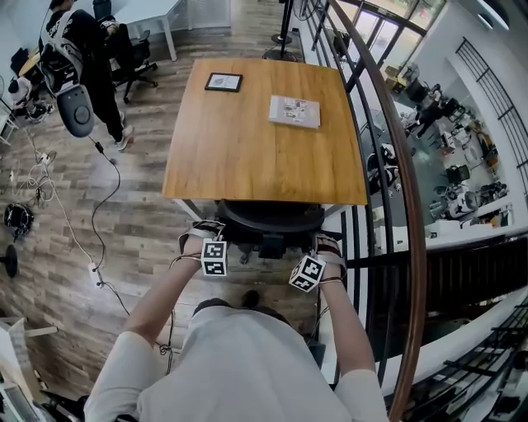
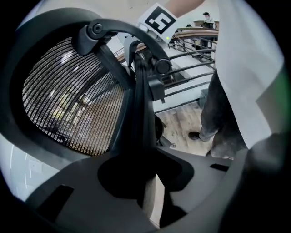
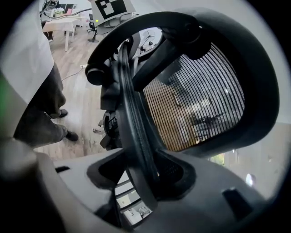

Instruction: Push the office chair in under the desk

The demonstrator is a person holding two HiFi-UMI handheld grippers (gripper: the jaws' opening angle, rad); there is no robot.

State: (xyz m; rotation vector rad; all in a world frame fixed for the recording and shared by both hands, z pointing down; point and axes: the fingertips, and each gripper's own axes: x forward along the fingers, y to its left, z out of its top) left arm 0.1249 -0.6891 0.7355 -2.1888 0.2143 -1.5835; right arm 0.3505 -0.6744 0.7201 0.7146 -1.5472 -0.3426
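Since both claws sit at the top of the office chair (image 1: 272,216) back, start there. L claw (image 2: 146,193) is clamped on the dark hard rim (image 2: 142,113), which runs straight down btwn its jaws. R claw (image 3: 136,189) stands wide, straddling the rim on the other side w/ slack beside it, not pinching. Mesh (image 3: 200,100) fills the frame just beyond each claw. Chair prob. rolls easily but carries some weight. Rim looks stiff and mesh soft and springy, so the push belongs on the rim, not the mesh, w/ both sides even or it may swivel. Seat is already mostly under the desk (image 1: 247,148); only the back shows at the near edge, directly ahead of the claws, so the task looks nearly done. Desk top is smooth wood, w/ a booklet (image 1: 294,111) and a small dark frame (image 1: 223,82) far ahead of the claws. Floor (image 1: 140,231) is grey wood plank, and cables (image 1: 95,214) trail off on the L claw's side. Railing (image 1: 396,189) runs close on the R claw's side, w/ a lower level beyond it. Far off past the L claw, a person in black (image 1: 87,49) stands near a white table (image 1: 153,12).
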